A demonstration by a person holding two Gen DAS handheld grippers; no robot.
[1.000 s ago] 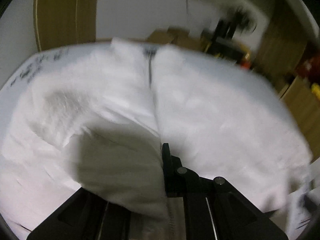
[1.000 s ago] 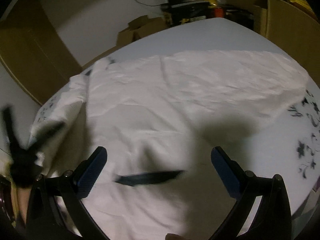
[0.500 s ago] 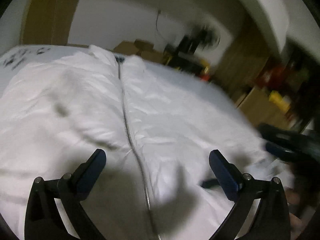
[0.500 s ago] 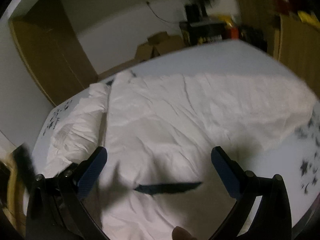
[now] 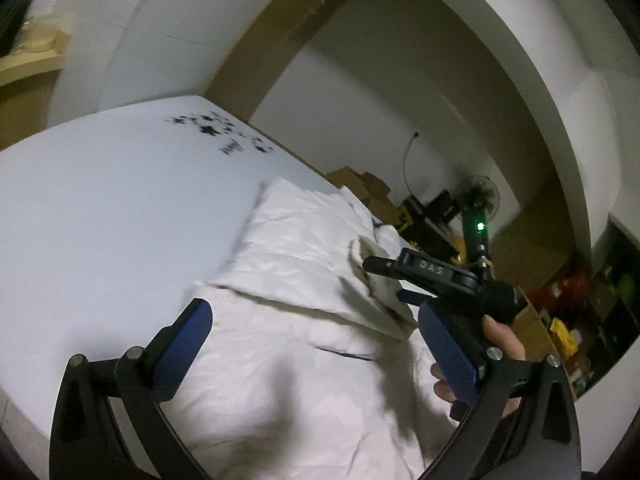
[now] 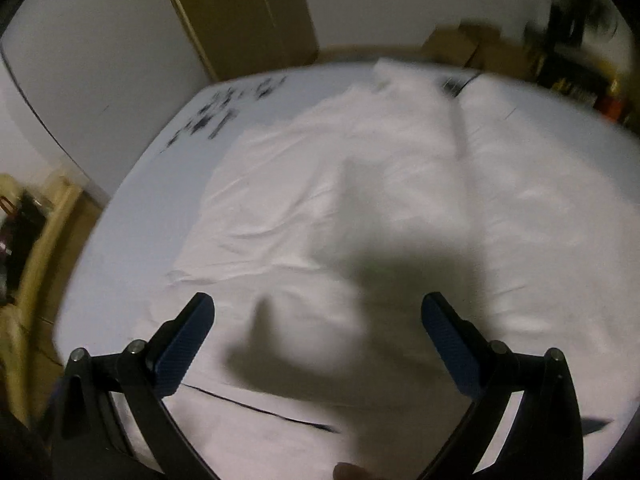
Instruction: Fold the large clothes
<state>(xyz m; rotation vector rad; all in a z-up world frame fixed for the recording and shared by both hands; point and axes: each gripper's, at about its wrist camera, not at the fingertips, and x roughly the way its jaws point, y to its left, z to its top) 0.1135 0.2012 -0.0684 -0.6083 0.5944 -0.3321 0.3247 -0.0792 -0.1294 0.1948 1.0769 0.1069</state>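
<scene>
Currently: both grippers wide, white garment (image 5: pixel 296 248) lying on the bed (image 5: pixel 100 208).
Left gripper (image 5: pixel 316 344) has just been opening its jaws; they stand at full spread with nothing between them, above the garment's near part. Right gripper (image 6: pixel 316 340) also stands wide over the crumpled cloth, gripping nothing in its own view. The garment lies spread on the pale sheet, its dark zip line visible; the right wrist view is blurred.

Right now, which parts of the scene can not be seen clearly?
- Right wrist view: motion blur smears the jacket's collar and the bedsheet print.
- Left wrist view: a raised fold hides the right gripper's fingertips, so contact is unclear.
- Both views: the jacket's near hem runs off the bottom edge.
</scene>
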